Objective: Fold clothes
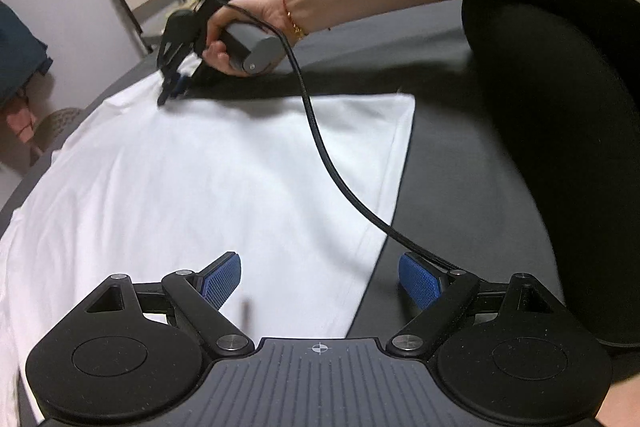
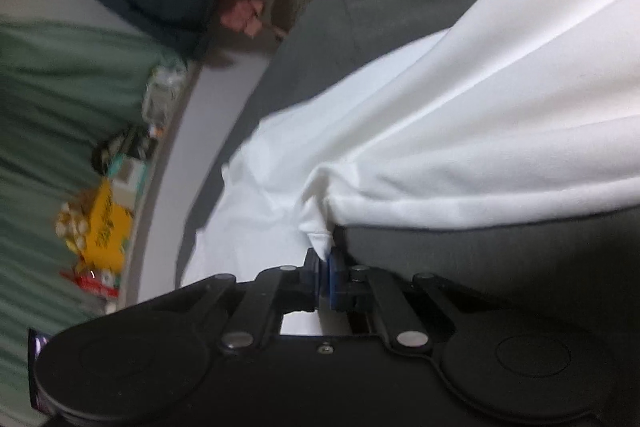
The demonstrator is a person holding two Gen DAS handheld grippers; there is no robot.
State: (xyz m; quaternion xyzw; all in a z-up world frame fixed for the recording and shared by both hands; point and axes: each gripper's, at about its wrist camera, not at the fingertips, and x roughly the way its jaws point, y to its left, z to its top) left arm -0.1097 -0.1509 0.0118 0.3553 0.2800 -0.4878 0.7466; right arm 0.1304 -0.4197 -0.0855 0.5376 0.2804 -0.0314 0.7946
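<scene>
right claw (image 2: 325, 269) pinching white shirt (image 1: 208, 179) edge | left claw (image 1: 320, 281) agape above hem

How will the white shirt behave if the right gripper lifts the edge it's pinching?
Likely floppy: the white shirt bunches into folds where the right gripper pinches it. Probably light, since it lies thin and flat on the grey surface. It should drape and drag, not hold shape.

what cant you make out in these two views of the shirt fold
- Shirt: its left part runs off the left wrist view's edge.
- Right gripper tips: small and blurred in the left wrist view.
- Pinched shirt edge: which part, unclear in the blurred right wrist view.
- Shelf clutter: blurred in the right wrist view.
</scene>
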